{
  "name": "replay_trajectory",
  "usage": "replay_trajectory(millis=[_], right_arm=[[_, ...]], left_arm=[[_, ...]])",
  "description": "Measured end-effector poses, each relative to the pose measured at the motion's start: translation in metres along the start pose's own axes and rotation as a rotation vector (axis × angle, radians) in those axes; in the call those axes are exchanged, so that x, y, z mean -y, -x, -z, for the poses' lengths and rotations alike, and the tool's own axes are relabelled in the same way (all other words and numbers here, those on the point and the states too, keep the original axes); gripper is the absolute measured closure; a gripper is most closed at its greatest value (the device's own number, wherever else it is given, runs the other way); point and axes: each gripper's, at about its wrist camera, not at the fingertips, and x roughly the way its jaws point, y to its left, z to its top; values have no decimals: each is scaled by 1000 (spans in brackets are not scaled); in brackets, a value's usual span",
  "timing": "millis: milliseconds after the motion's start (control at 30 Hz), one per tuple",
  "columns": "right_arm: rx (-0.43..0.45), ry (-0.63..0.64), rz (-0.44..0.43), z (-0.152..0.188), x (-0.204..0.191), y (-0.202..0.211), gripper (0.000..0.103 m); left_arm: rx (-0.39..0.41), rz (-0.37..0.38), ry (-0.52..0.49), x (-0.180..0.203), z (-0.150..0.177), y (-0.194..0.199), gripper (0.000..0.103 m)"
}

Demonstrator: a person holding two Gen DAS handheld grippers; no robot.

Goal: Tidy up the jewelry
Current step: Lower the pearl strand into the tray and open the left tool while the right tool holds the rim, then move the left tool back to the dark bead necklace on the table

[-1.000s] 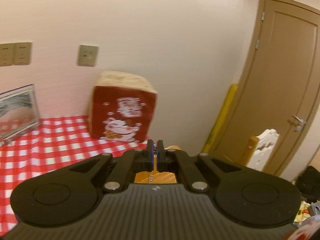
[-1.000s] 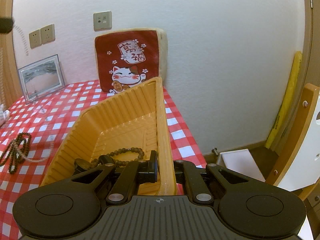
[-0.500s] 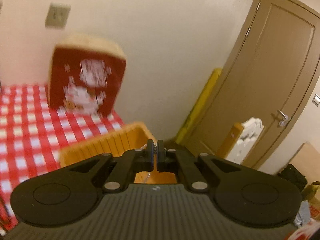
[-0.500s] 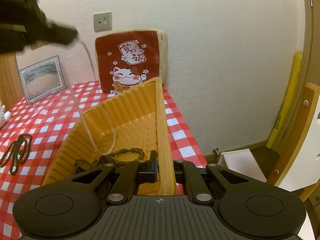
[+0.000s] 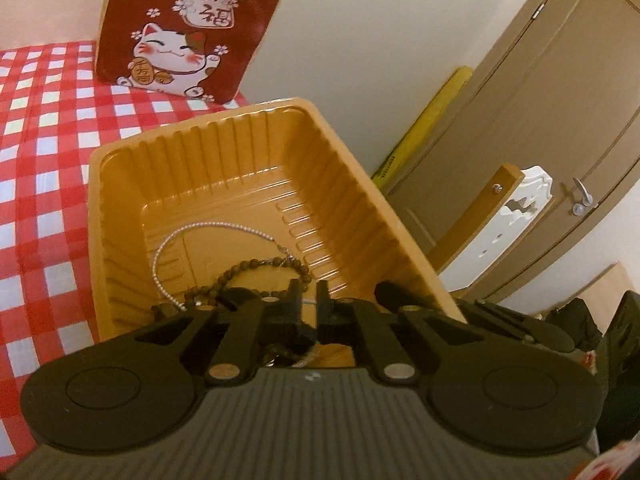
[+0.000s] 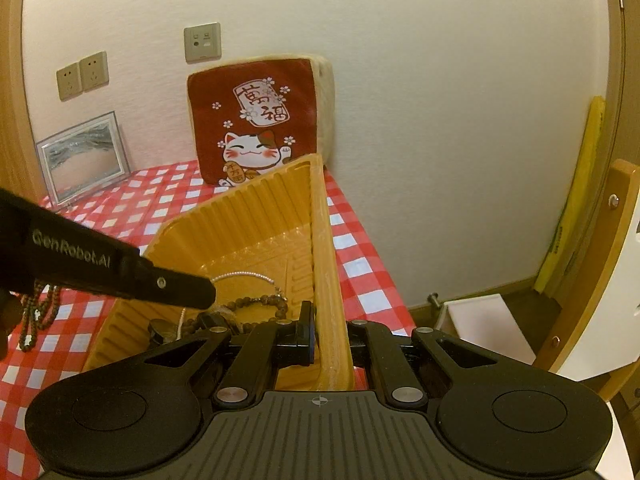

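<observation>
Left wrist view: left tool (image 5: 308, 300) has dropped over the orange tray (image 5: 192, 184); its jaws have just eased apart a crack and nothing is visibly pinched. Pearl necklace (image 5: 176, 244) now lies on the tray floor, looped over the brown bead bracelet (image 5: 256, 270), its long axis running near-left to far-right. Looks delivered. Right tool (image 6: 326, 332) is clamped on the tray's right wall. Another bead string (image 6: 38, 316) waits on the tabletop (image 6: 360, 280), left.
</observation>
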Motion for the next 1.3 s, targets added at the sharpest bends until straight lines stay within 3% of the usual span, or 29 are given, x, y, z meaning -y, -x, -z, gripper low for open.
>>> replay_trajectory(millis=[100,167,367,567,733,1033,1300], right_arm=[[0,-1,-1,-1,0,-1,97],[-1,-1,-1,-1,0,-1,97],[-1,-1,-1,-1,0,-1,97],[-1,-1,-1,-1,0,-2,97],[-1,0,0,-1,0,-3,97],[-6,-4,5,-1,-1,-5,97],[-15,-1,14,0,-2,-7,97]], left_arm=[[0,-11,10,-4,1,2,92],[8,-22,20,-6,3,6,83],[51,-85,29,-18,7,28,78],[101,-199,76,-48,17,64,76],[130,-336,116,-80,33,97,75],[124,-539,218,-135,68,136,74],[97,-658,217,-165,87,144,73]])
